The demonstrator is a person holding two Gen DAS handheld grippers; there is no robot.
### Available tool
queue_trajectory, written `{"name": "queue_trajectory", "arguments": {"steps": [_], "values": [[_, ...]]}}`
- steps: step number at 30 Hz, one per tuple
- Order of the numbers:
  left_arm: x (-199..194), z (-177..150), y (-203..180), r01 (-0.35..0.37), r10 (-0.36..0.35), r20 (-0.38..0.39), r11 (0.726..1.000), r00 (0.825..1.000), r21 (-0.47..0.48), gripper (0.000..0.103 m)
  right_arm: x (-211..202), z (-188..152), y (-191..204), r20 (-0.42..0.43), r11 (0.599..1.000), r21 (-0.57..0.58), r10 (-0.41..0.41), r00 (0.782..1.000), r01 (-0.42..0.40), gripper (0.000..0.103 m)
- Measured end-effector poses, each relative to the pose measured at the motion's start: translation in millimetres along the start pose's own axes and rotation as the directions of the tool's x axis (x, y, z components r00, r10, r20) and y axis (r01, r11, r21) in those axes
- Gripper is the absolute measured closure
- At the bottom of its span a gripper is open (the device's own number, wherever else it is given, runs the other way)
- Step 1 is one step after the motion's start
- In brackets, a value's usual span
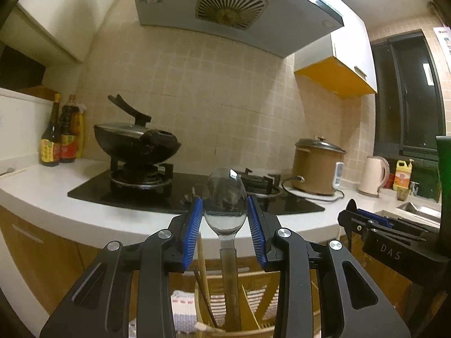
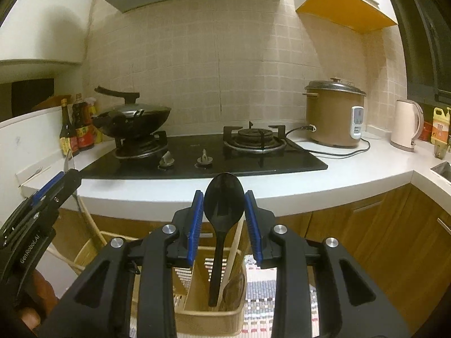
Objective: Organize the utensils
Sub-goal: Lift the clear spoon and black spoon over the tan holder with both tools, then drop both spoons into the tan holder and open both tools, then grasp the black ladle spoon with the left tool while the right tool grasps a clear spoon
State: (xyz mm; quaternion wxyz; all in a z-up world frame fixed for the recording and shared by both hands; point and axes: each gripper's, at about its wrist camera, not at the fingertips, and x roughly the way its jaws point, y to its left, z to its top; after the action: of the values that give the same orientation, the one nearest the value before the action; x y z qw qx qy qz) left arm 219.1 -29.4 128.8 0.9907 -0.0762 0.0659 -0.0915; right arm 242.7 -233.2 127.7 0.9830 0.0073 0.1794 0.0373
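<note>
A: Well, let's start at our tongs. Our left tongs (image 1: 225, 219) squeeze the shiny metal spoon (image 1: 225, 202) by the sides of its bowl. The blue pads (image 1: 194, 231) press on both edges.

B: And our right tongs (image 2: 224, 219) hold the black spoon (image 2: 224, 200) the same way, by its bowl.

A: Where do the handles go?

B: They hang straight down. Each one points into the wooden holder (image 2: 208, 314) under us, and the ends look like they are already inside it. A wooden stick (image 2: 232, 256) stands in there too, just beside the black spoon.

A: What could go wrong?

B: The spoon bowls are round and smooth, so they could slip out of the pads and fall crooked. If we let go too early, a spoon might tip over the rim. The black handle could also bump the stick and get stuck.

A: How do we hold our hands?

B: Both point forward at the stove (image 2: 203, 155), tipped a bit down, side by side. We can see our left tongs at the edge of the right view. The white desk (image 2: 352, 174) with the rice cooker (image 2: 334, 112) and the wok (image 1: 135, 143) is farther away.
</note>
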Motion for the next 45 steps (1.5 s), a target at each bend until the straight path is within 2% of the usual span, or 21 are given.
{"name": "queue_trajectory", "arguments": {"steps": [3, 5, 6, 13, 16, 19, 21, 23, 24, 25, 27, 28, 30, 33, 34, 36, 37, 38, 40, 43, 45], "values": [[-8.5, 4.2, 4.1, 0.016, -0.016, -0.009, 1.0, 1.0, -0.011, 0.062, -7.8, -0.3, -1.5, -0.016, 1.0, 0.001, 0.006, 1.0, -0.006, 0.071], [-15.3, 7.8, 5.7, 0.03, -0.03, -0.018, 0.999, 0.999, -0.012, 0.058, -16.5, 0.4, -3.5, -0.014, 1.0, 0.003, 0.009, 1.0, -0.009, 0.049], [-19.6, 9.5, 5.9, 0.028, -0.029, -0.02, 1.0, 0.999, -0.005, 0.058, -22.9, 0.6, -3.9, -0.004, 1.0, 0.0, 0.003, 1.0, -0.003, 0.046], [-48.0, 16.1, 10.5, 0.07, -0.071, -0.098, 0.997, 0.993, -0.014, 0.058, -64.7, -3.7, 1.1, -0.04, 0.999, -0.044, 0.008, 0.999, -0.009, 0.046], [-63.9, 16.7, 13.1, 0.102, -0.104, -0.169, 0.995, 0.98, -0.022, 0.058, -84.6, -9.7, 6.7, -0.097, 0.996, -0.083, 0.014, 0.995, -0.022, 0.046], [-76.1, 15.3, 17.0, 0.141, -0.15, -0.269, 0.989, 0.951, -0.053, 0.058, -96.9, -20.0, 12.1, -0.188, 0.993, -0.107, 0.027, 0.982, -0.048, 0.046], [-78.7, 10.6, 18.7, 0.158, -0.174, -0.346, 0.985, 0.922, -0.073, 0.058, -100.2, -30.9, 15.2, -0.27, 0.992, -0.106, 0.039, 0.962, -0.069, 0.046], [-79.1, 2.8, 20.5, 0.177, -0.206, -0.431, 0.978, 0.879, -0.106, 0.058, -97.7, -42.5, 16.9, -0.359, 0.991, -0.08, 0.07, 0.931, -0.105, 0.046], [-77.2, -4.2, 20.4, 0.189, -0.226, -0.491, 0.974, 0.841, -0.124, 0.058, -96.0, -48.3, 17.7, -0.397, 0.991, -0.068, 0.081, 0.914, -0.118, 0.046], [-74.7, -9.8, 20.2, 0.192, -0.235, -0.534, 0.972, 0.812, -0.135, 0.058, -91.0, -60.5, 19.7, -0.474, 0.989, -0.048, 0.099, 0.875, -0.138, 0.046], [-68.4, -30.5, 21.4, 0.19, -0.263, -0.64, 0.965, 0.722, -0.182, 0.058, -83.7, -77.8, 22.4, -0.564, 0.985, -0.015, 0.135, 0.815, -0.173, 0.046], [-65.8, -36.3, 22.3, 0.189, -0.273, -0.663, 0.962, 0.697, -0.197, 0.058, -77.8, -91.0, 24.0, -0.619, 0.981, 0.012, 0.157, 0.769, -0.192, 0.046], [-59.1, -56.2, 26.5, 0.172, -0.291, -0.719, 0.956, 0.631, -0.236, 0.058, -68.7, -116.7, 27.8, -0.699, 0.976, 0.056, 0.19, 0.689, -0.212, 0.046], [-48.9, -81.7, 30.2, 0.149, -0.297, -0.78, 0.955, 0.551, -0.258, 0.058, -61.3, -144.9, 32.1, -0.757, 0.974, 0.079, 0.196, 0.623, -0.21, 0.046], [-46.8, -88.3, 30.8, 0.147, -0.303, -0.792, 0.953, 0.531, -0.266, 0.058, -59.6, -149.5, 33.3, -0.766, 0.975, 0.077, 0.192, 0.613, -0.209, 0.049], [-40.2, -107.3, 29.7, 0.14, -0.304, -0.828, 0.952, 0.47, -0.271, 0.058, -56.7, -159.3, 36.0, -0.779, 0.975, 0.076, 0.19, 0.598, -0.211, 0.052], [-38.0, -111.5, 30.0, 0.135, -0.303, -0.835, 0.953, 0.46, -0.272, 0.058, -54.8, -164.2, 38.6, -0.786, 0.974, 0.075, 0.189, 0.589, -0.213, 0.055], [-34.6, -120.0, 29.5, 0.128, -0.301, -0.846, 0.954, 0.439, -0.273, 0.058, -52.2, -167.2, 40.6, -0.79, 0.974, 0.073, 0.186, 0.584, -0.213, 0.058], [-28.8, -129.6, 28.0, 0.114, -0.286, -0.861, 0.958, 0.421, -0.263, 0.058, -46.3, -173.5, 46.2, -0.8, 0.974, 0.068, 0.182, 0.572, -0.214, 0.061], [-19.9, -141.9, 21.6, 0.096, -0.266, -0.873, 0.964, 0.41, -0.248, 0.058, -40.4, -182.4, 53.3, -0.81, 0.976, 0.056, 0.168, 0.562, -0.211, 0.066], [-17.2, -146.1, 17.3, 0.083, -0.233, -0.877, 0.972, 0.419, -0.218, 0.058, -39.7, -186.6, 58.4, -0.809, 0.977, 0.035, 0.151, 0.569, -0.21, 0.067]]}}
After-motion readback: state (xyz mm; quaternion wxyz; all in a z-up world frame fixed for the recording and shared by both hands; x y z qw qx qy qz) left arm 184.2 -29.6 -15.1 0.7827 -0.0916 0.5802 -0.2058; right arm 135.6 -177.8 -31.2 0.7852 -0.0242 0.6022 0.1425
